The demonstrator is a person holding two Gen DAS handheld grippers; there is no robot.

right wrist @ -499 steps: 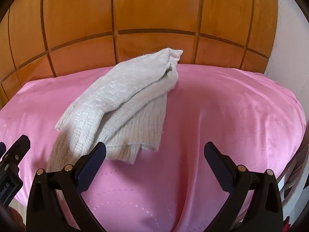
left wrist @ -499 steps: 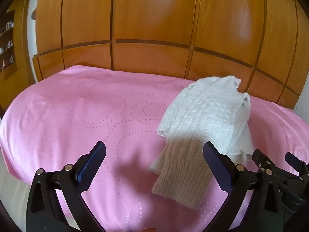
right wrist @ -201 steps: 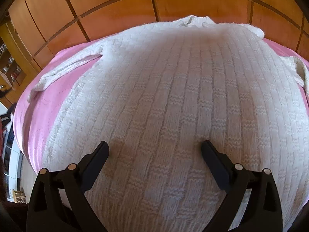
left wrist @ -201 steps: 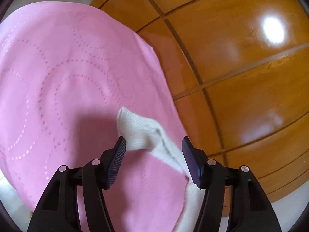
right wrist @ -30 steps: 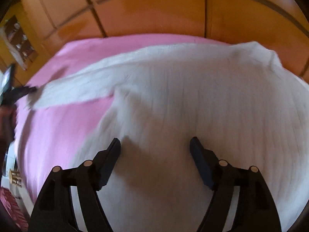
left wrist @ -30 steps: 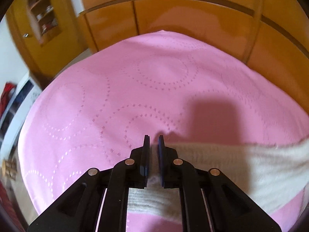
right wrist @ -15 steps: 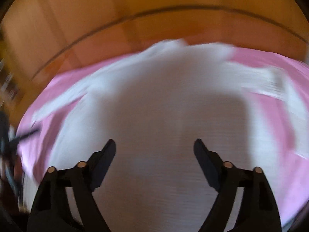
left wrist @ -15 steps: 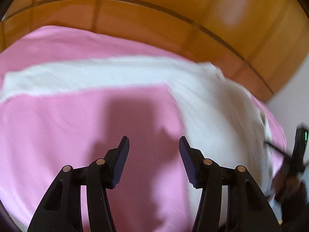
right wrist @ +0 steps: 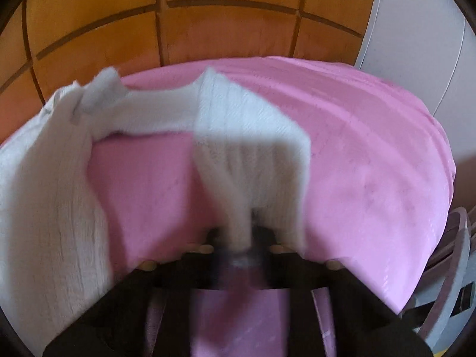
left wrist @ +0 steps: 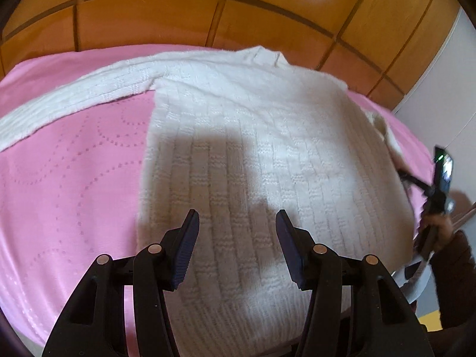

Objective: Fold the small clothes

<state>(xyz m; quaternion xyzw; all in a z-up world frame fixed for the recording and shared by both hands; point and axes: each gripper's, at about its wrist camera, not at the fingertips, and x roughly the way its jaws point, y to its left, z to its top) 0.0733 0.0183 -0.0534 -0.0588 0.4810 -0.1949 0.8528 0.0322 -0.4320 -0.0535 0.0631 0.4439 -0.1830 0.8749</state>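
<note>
A white knitted sweater lies spread flat on the pink bedcover, its left sleeve stretched out to the left. My left gripper is open and empty, hovering over the sweater's lower body. In the right wrist view my right gripper is shut on the sweater's right sleeve, which rises folded from the jaws; the sweater's body lies to the left. The view is blurred by motion. The right gripper also shows at the right edge of the left wrist view.
A wooden panelled headboard runs behind the bed. A white wall stands at the right. The bed's right edge drops off beside grey furniture.
My right gripper has swung right and closed on the right sleeve. My left gripper, open, has moved from over the bare bedcover to over the sweater's body.
</note>
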